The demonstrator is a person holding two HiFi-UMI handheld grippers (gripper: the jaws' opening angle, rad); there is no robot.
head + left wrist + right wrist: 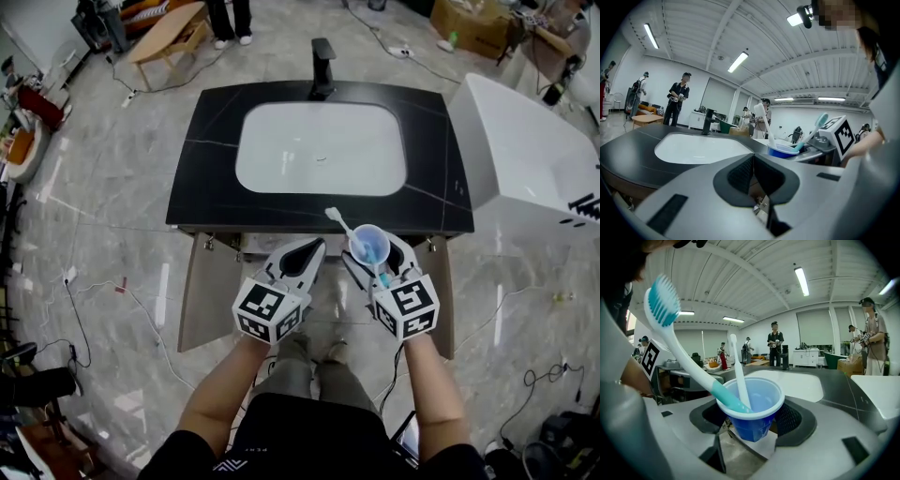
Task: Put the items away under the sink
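In the head view a wooden table (171, 28) stands at the upper left, on a grey tiled floor (94, 216) crossed by cables. A black counter (211, 159) fills the upper middle, with a white basin (319, 150) set in it and a black tap (322, 67) at its far edge. Under its near edge two cabinet doors hang open, the left door (199, 291) and the right door (441, 291).

Between the doors, just below the counter's front edge, the two grippers sit side by side. The left gripper (312, 249), left of centre, has its jaws pressed together with nothing between them; its own view shows the dark pads meeting.

Just right of it, the right gripper (377, 255) pinches a blue cup (752, 408) low on its wall, and the cup stands upright. Two brushes stand in the cup. The white brush (336, 220) leans up and left, its head over the counter's front edge. The teal brush (670, 329) leans back towards the person, bristles up.

The person's forearms and legs fill the lower middle. A white tub (525, 159) stands at the right edge.
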